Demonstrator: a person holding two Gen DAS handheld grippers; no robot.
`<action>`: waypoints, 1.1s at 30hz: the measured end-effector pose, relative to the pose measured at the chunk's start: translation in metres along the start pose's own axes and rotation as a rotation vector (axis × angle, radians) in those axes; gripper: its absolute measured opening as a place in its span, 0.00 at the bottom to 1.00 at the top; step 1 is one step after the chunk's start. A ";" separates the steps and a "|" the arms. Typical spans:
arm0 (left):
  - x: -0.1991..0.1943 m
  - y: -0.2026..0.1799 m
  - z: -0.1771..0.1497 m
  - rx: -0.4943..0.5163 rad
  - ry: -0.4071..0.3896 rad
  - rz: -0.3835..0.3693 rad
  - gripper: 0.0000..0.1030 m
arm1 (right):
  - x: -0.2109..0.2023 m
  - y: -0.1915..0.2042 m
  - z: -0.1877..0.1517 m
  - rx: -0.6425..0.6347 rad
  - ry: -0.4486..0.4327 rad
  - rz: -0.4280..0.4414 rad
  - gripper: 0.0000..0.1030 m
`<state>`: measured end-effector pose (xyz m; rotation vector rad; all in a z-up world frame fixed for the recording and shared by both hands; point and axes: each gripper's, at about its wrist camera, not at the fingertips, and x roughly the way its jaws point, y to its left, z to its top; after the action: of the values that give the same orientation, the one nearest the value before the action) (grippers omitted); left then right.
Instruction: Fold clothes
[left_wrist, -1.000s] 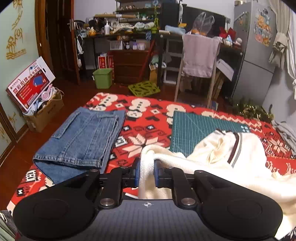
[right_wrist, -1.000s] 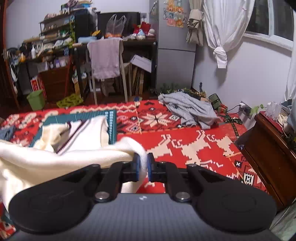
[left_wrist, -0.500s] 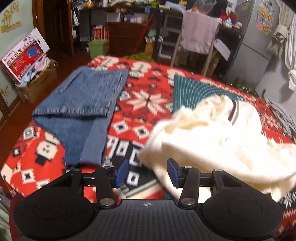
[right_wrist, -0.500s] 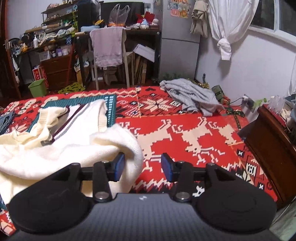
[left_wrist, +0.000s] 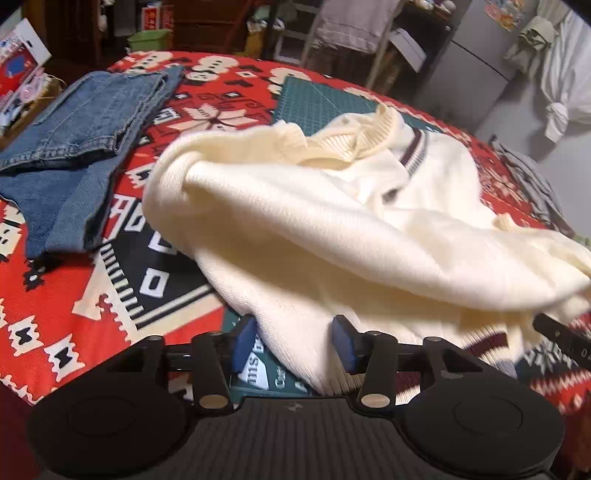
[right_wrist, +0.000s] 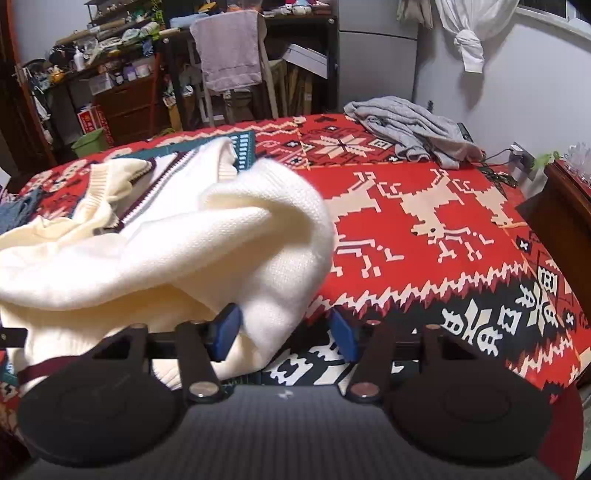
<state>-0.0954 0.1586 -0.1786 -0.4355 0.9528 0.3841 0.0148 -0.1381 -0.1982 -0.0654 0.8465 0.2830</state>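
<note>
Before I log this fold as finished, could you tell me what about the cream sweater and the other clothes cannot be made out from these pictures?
- Cream sweater: its near hem is hidden by the open left gripper; in the right wrist view, by the open right gripper.
- Its upper fold is motion-blurred in both views.
- Jeans: cut off by the left edge, left wrist view.
- Grey garment: too bunched up to identify, right wrist view.

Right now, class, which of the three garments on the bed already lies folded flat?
The blue jeans, folded flat at the left. The cream sweater lies rumpled and the grey garment is heaped.
</note>
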 end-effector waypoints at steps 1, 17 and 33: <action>-0.001 -0.001 0.000 0.006 -0.015 0.020 0.12 | 0.001 0.001 0.001 0.003 0.000 -0.006 0.22; -0.053 0.005 0.026 0.067 -0.194 0.066 0.05 | -0.044 -0.006 0.029 0.005 -0.122 -0.024 0.11; -0.026 0.008 0.011 0.110 -0.087 0.078 0.15 | -0.030 -0.022 -0.003 0.079 0.076 0.098 0.39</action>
<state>-0.1052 0.1684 -0.1527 -0.2803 0.9034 0.4156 -0.0001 -0.1662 -0.1793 0.0395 0.9370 0.3399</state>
